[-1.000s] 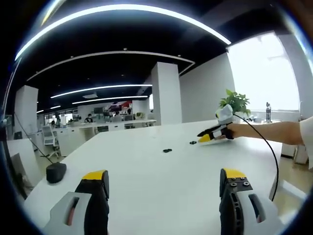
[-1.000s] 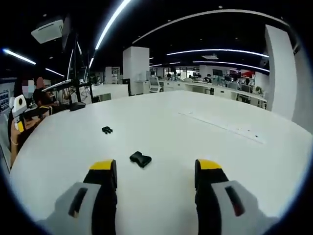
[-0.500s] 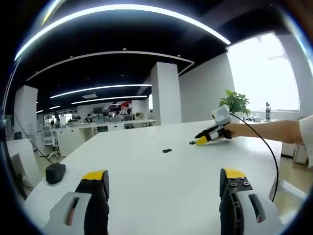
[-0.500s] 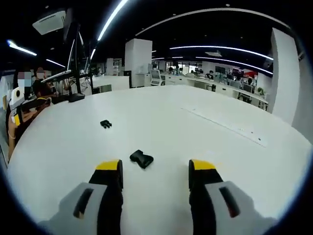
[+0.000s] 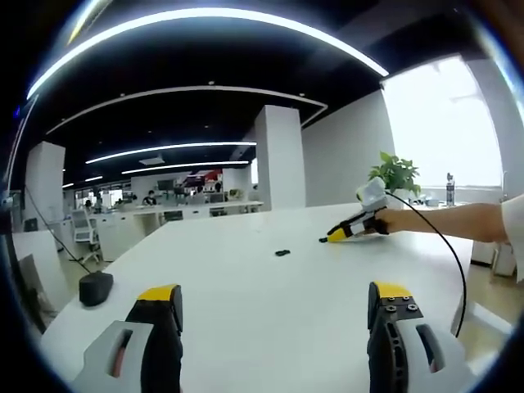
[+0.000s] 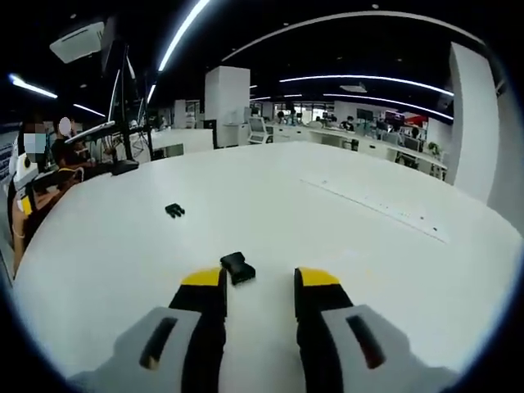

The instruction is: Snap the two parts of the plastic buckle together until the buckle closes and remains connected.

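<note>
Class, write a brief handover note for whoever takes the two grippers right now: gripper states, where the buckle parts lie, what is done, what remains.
Right gripper: open, empty, fingers flanking the nearer buckle part on the white table.
Left gripper: open, empty, held well back from both parts.
Other buckle part: lying apart, farther along the table.
Done: nothing grasped or joined.
Left: grasp both parts, align them, snap shut.

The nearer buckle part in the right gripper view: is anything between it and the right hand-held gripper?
Nothing visible. The nearer buckle part lies on bare white table just ahead of the right hand-held gripper, whose jaws stand open. The other buckle part lies apart, farther off.
</note>
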`<state>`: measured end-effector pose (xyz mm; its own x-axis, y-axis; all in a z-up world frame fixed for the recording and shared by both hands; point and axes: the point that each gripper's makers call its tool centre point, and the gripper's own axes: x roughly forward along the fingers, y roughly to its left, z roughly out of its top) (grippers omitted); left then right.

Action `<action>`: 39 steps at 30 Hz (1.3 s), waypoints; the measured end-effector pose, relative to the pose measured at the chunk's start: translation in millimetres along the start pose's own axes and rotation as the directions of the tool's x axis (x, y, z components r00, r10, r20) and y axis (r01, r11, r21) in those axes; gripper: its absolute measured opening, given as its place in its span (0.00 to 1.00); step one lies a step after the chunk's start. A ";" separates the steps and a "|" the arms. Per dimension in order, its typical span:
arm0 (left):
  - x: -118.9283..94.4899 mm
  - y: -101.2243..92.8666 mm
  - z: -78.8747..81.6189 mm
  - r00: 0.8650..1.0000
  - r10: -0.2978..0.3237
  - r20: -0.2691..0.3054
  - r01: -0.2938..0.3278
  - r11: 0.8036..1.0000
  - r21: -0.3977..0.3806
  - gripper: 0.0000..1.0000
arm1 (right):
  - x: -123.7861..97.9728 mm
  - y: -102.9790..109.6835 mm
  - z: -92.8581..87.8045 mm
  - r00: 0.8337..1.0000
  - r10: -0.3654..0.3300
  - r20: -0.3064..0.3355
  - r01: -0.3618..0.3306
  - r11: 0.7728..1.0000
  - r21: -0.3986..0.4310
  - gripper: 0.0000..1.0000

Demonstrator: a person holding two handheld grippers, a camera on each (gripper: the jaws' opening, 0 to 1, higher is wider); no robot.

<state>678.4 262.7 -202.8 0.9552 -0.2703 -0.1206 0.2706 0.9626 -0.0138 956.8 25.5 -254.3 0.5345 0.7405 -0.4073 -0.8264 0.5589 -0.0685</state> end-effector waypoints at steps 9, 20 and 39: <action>1.0 -0.2 -0.5 1.000 -0.001 -0.004 0.001 1.000 0.001 0.96 | 3.3 2.2 1.3 1.000 0.011 -0.010 -0.011 1.000 -0.019 0.30; 0.9 0.6 -0.6 1.000 0.003 -0.004 -0.003 1.000 -0.002 0.96 | 5.9 4.9 2.4 1.000 0.030 0.004 -0.030 1.000 -0.002 0.25; 1.3 -1.6 -0.6 1.000 0.002 -0.003 -0.002 1.000 -0.003 0.96 | 5.9 11.1 3.2 0.999 0.048 0.010 -0.048 0.999 0.000 0.13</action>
<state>679.2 260.8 -203.6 0.9553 -0.2684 -0.1237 0.2684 0.9632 -0.0164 951.3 37.3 -254.5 0.4957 0.7702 -0.4014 -0.8513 0.5224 -0.0491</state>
